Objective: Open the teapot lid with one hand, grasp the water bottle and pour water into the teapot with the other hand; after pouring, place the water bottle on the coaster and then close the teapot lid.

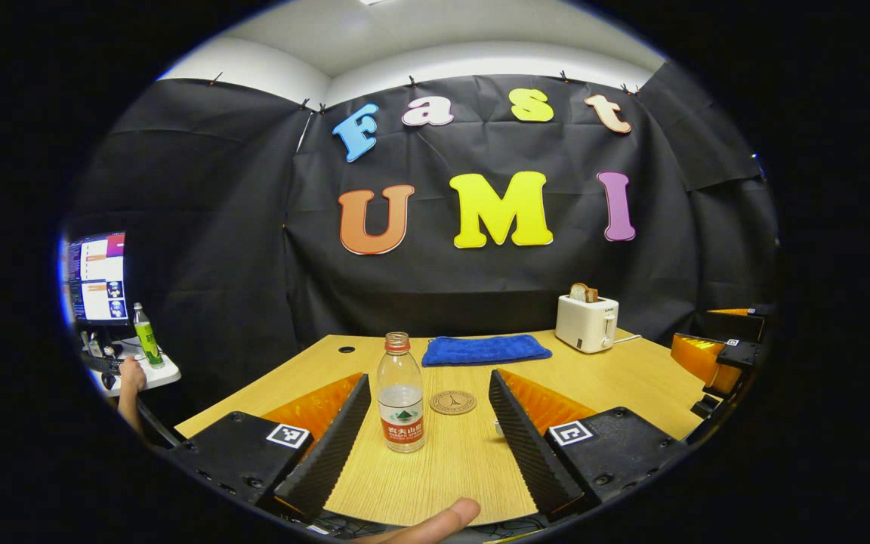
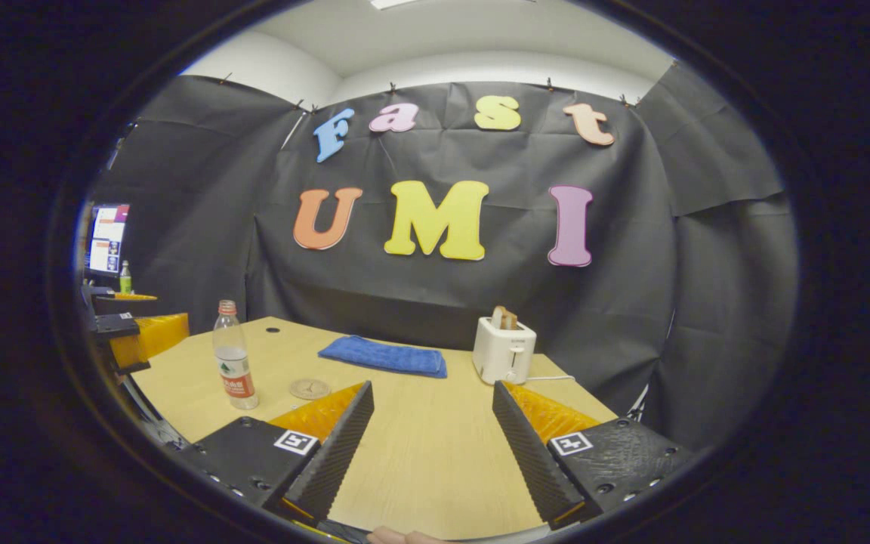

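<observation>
the water bottle [image 1: 400, 393] stands upright on the wooden table [image 1: 631, 370], its long axis vertical and its cap pointing at the ceiling, the label low on its body. in the left gripper view it sits between the two spread fingers of the left gripper [image 1: 427, 446], slightly nearer the left finger, and neither finger touches it; the jaws stand wide apart with bare table between them. just behind and to the right of the bottle lies one round coaster [image 1: 453, 402], flat on the table and apart from the bottle.

further back there is one blue towel [image 1: 485, 350] folded flat, and to its right one white toaster [image 1: 587, 323] with a slice of bread [image 1: 584, 292] standing in its slot. a fingertip [image 1: 435, 521] shows at the bottom edge of this view. off the table at far left a second, green bottle [image 1: 147, 335] stands near a monitor [image 1: 97, 278], and a person's hand [image 1: 131, 375] rests beside it.

in the right gripper view the right gripper [image 2: 431, 453] also has its jaws wide apart, over bare table and holding nothing. from here the same water bottle [image 2: 232, 366] stands upright at the left, the coaster [image 2: 310, 388] just to its right, the towel [image 2: 384, 355] and toaster [image 2: 504, 349] behind. the shape at the far left edge is probably the other gripper, though it is too distorted to be sure.
</observation>
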`<state>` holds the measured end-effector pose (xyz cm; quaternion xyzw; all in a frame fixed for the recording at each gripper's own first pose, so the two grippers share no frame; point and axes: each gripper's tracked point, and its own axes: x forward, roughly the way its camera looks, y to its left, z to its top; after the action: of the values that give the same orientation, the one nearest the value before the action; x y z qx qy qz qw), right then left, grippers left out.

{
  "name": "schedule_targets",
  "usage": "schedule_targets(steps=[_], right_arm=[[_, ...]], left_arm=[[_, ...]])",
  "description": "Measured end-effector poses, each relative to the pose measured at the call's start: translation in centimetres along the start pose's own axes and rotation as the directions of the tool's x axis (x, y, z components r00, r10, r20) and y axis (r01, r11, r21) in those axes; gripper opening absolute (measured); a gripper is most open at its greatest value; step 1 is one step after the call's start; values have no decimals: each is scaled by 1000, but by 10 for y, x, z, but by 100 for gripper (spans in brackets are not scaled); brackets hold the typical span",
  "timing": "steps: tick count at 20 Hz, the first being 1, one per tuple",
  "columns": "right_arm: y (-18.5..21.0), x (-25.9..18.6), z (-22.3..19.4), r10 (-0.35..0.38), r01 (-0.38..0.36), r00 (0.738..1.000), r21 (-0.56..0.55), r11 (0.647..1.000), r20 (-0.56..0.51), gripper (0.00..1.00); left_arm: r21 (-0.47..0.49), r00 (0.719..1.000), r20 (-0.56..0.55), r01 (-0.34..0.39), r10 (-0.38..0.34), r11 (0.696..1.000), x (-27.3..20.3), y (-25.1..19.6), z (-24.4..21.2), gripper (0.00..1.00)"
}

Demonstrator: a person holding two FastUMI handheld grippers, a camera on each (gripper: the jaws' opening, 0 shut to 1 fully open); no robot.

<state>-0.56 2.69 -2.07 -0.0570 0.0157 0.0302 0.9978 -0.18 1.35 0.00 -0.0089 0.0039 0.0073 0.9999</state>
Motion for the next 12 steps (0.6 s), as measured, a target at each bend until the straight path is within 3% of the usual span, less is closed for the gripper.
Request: schedule_targets(steps=[9, 12], right_arm=[[30, 27, -10, 72, -73, 997, 45, 996, 33, 96], [46, 45, -13, 85, -89, 994, 62, 994, 62, 97]], left_arm=[[-4, 1000, -11, 21, -21, 1000, 6, 12, -2, 99], [9, 1000, -7, -4, 4, 1000, 9, 27, 0, 99]])
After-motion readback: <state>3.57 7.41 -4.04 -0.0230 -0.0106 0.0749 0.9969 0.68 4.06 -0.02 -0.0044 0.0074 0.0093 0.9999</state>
